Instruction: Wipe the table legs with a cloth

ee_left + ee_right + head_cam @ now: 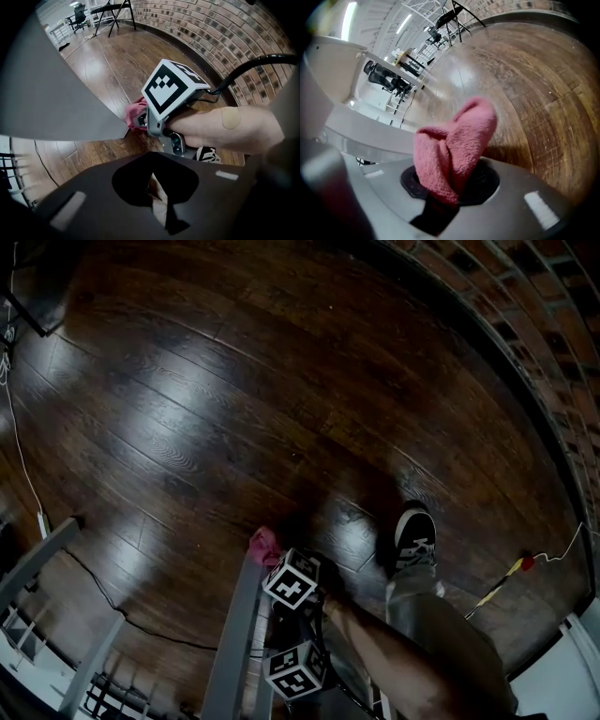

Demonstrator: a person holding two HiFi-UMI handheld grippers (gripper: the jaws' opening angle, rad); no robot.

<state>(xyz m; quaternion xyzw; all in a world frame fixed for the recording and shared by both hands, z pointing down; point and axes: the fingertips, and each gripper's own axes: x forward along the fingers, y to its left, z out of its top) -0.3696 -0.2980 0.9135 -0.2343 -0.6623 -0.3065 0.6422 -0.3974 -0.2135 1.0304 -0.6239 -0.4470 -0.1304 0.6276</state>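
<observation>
Cloth [454, 145] in right gripper [440, 187], at table leg [234, 634].
I see the right jaws clamped on the pink cloth, which sits against the far end of the grey leg. My left gripper [157, 201] is just beside the right one, jaws closed on nothing, over the wood floor [234, 381].

Right gripper [139, 121]: grey metal body, marker cube [171, 86] with black squares on white, black cable [248, 65] leaving at 2 o'clock in the left gripper view. Left gripper [157, 197]: dark plates bearing pale rectangles. Round tan plaster [230, 118] on one finger. Worn: grey trousers [459, 638], black-and-white sneaker [414, 538].
</observation>
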